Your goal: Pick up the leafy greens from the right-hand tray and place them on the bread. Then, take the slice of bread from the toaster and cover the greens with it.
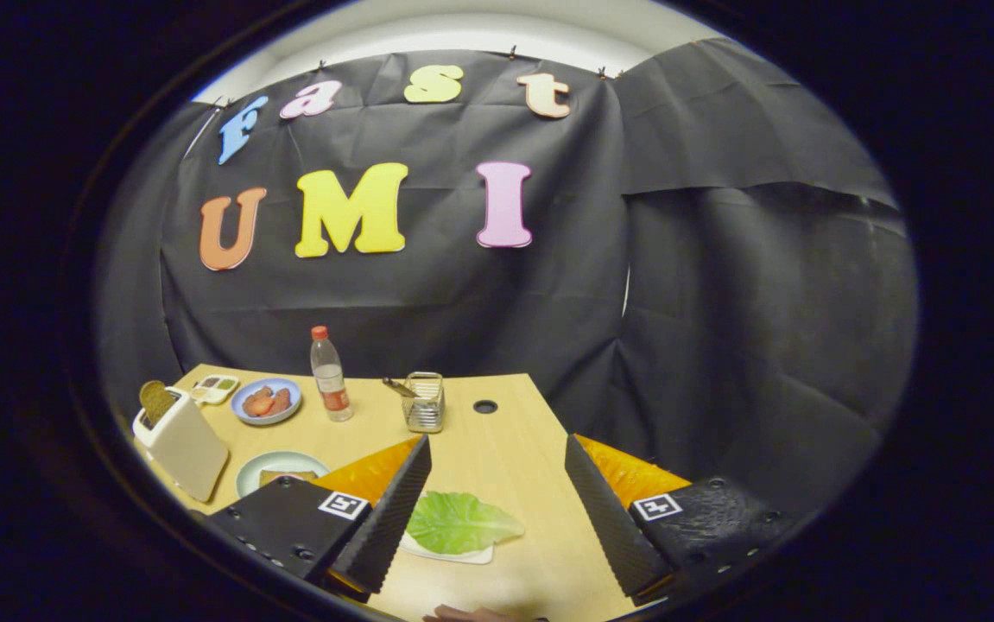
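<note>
- While the gripper [497, 501] hangs over the near end of the wooden table [505, 449], its 2 fingers stand wide apart and grip nothing.
- Lettuce leaf [462, 521]: lies flat on a small white tray [449, 553], low between the fingers and much closer to the left finger, whose inner edge hides part of the tray. Whether the finger touches the leaf, I cannot tell.
- Toaster [186, 441]: pale, at the far left of the table, tilted by the lens. 1 brown slice of bread [154, 399] stands up out of its slot.
- Pale green plate [276, 471]: just right of the toaster, beyond the left finger, which covers its near edge. Something tan lies on it, probably bread, too hidden to be sure.
- Blue plate [266, 401]: further back, holding reddish pieces.
- Small white dish [215, 389]: beside the blue plate, toward the toaster, with small sections.
- Clear bottle [330, 375]: upright, red cap, right of the blue plate.
- Wire basket [424, 403]: right of the bottle, a dark handle sticking out of it to the left.
- Round dark hole [485, 406] in the tabletop, just right of the basket.
- Part of a hand [479, 614] shows at the nearest table edge, below the tray.
</note>
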The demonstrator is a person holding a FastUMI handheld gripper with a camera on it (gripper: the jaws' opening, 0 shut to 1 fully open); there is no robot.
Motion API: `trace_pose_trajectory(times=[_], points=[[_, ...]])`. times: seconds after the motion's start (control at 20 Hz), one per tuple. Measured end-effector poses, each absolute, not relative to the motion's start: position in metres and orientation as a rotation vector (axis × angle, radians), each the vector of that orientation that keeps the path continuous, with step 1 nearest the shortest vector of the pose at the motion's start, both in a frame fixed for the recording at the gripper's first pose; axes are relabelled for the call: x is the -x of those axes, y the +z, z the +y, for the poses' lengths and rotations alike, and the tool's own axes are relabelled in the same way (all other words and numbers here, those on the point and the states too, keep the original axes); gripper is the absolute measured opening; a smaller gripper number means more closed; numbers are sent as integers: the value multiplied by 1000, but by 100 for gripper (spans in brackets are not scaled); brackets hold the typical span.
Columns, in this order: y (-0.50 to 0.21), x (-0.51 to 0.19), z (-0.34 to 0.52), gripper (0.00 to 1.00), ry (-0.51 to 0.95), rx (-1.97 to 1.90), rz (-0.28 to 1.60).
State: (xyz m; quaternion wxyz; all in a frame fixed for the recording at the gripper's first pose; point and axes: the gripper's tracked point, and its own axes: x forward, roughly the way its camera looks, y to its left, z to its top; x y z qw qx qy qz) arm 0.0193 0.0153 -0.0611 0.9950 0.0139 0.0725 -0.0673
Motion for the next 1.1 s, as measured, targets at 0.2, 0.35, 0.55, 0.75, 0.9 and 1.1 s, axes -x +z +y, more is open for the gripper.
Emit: trace_pose_trajectory(times=[0.2,0.35,0.55,0.75,0.9,1.1], points=[[-98,-37,18,95,-126,-56,249],[-140,-55,8,95,-142,-68,338],[-207,-72,-1,95,-142,-120,510],[-261,-82,-10,93,-138,-181,675],[-284,-92,-12,94,-112,-210,750],[-297,-106,-8,84,-59,-204,799]])
